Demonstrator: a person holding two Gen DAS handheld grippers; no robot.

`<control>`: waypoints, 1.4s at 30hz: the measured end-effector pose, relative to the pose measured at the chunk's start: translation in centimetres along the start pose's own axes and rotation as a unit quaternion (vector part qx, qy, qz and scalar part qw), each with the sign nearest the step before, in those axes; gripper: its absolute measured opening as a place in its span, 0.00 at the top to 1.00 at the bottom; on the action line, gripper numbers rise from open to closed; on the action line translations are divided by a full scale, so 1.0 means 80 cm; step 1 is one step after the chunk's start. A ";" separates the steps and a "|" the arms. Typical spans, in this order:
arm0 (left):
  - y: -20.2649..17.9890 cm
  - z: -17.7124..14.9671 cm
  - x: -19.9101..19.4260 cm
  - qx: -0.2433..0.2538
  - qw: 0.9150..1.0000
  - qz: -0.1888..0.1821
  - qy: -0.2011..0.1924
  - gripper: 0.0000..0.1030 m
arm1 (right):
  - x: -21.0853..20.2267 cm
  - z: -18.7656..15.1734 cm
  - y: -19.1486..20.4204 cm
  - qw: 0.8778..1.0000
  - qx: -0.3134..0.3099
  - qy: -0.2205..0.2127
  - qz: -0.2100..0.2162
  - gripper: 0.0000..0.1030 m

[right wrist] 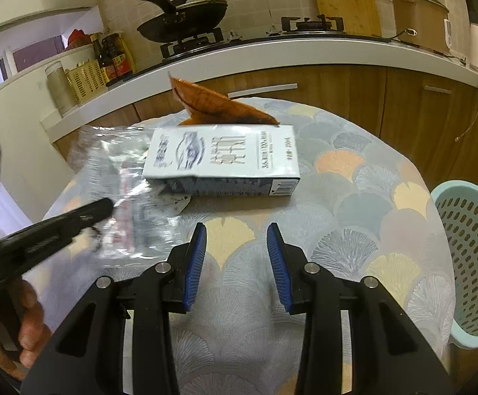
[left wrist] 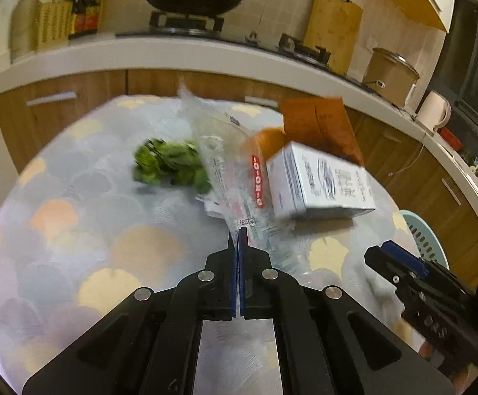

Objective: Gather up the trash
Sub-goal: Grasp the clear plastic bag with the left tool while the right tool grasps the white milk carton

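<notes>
My left gripper is shut on the near edge of a clear plastic bag with red and black print, which rises from the fingertips and looks blurred. In the right wrist view the left gripper pinches that bag at the left. A white and blue milk carton lies on its side beside the bag. A brown paper bag sits behind the carton. Green leaves lie left of the plastic bag. My right gripper hangs open over the tablecloth with nothing between its fingers.
The round table carries a fan-patterned cloth. A pale green perforated basket stands at its right edge. A kitchen counter with a wok, bottles and a pot runs behind. A hand holds the left gripper's handle.
</notes>
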State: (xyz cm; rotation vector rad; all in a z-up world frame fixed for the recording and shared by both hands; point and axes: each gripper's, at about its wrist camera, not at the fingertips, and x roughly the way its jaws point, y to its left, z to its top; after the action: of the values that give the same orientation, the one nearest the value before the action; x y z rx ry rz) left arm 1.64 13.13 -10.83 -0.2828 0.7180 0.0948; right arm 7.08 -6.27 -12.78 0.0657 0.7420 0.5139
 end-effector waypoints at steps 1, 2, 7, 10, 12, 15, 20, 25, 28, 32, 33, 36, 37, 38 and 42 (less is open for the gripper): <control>0.003 0.001 -0.007 0.000 1.000 0.001 -0.004 1.00 | 0.001 0.001 -0.001 1.000 0.004 0.003 -0.002 0.66; 0.007 0.002 -0.013 0.000 1.000 0.004 -0.008 1.00 | 0.001 0.003 -0.003 1.000 0.004 0.005 -0.002 0.66; 0.039 0.006 -0.046 -0.020 0.999 0.025 -0.033 1.00 | 0.000 0.034 -0.021 1.000 0.005 -0.007 -0.001 0.66; 0.058 0.009 -0.056 -0.037 0.998 0.038 -0.043 1.00 | 0.008 0.059 -0.035 1.000 0.006 0.002 0.013 0.57; 0.069 0.010 -0.059 -0.046 0.997 0.042 -0.048 1.00 | 0.017 0.072 -0.045 1.000 0.012 0.011 0.025 0.52; 0.082 0.013 -0.063 -0.058 0.996 0.042 -0.053 1.00 | 0.038 0.082 -0.054 0.998 0.026 0.037 0.049 0.48; 0.090 0.013 -0.067 -0.062 0.996 0.044 -0.056 1.00 | 0.063 0.078 -0.051 0.993 0.029 0.073 0.090 0.47; 0.092 0.010 -0.071 -0.066 0.995 0.043 -0.058 1.00 | 0.053 0.061 -0.011 0.990 -0.024 0.080 0.111 0.47; 0.092 0.010 -0.075 -0.071 0.995 0.042 -0.065 1.00 | 0.041 0.044 0.020 0.984 -0.045 0.089 0.148 0.47; 0.098 0.009 -0.082 -0.080 0.993 0.042 -0.070 1.00 | 0.022 0.021 0.071 0.974 -0.093 0.095 0.186 0.47; 0.099 0.008 -0.083 -0.083 0.993 0.041 -0.069 1.00 | 0.013 0.016 0.086 0.968 -0.118 0.096 0.198 0.47; 0.098 0.006 -0.086 -0.080 0.994 0.038 -0.070 1.00 | -0.012 0.016 0.103 0.962 -0.157 0.077 0.211 0.47; 0.098 0.006 -0.086 -0.079 0.994 0.037 -0.069 1.00 | -0.016 0.019 0.103 0.961 -0.161 0.077 0.210 0.47; 0.098 0.006 -0.086 -0.078 0.994 0.035 -0.069 1.00 | -0.017 0.022 0.102 0.963 -0.165 0.073 0.199 0.47; 0.096 0.004 -0.082 -0.078 0.994 0.028 -0.067 1.00 | 0.000 0.028 0.102 0.972 -0.171 0.069 0.148 0.39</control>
State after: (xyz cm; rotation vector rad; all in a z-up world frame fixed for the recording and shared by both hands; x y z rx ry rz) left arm -4.50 20.66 -7.95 -0.4021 0.5851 0.2226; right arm 5.12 1.13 -9.21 -0.1843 0.7734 0.9336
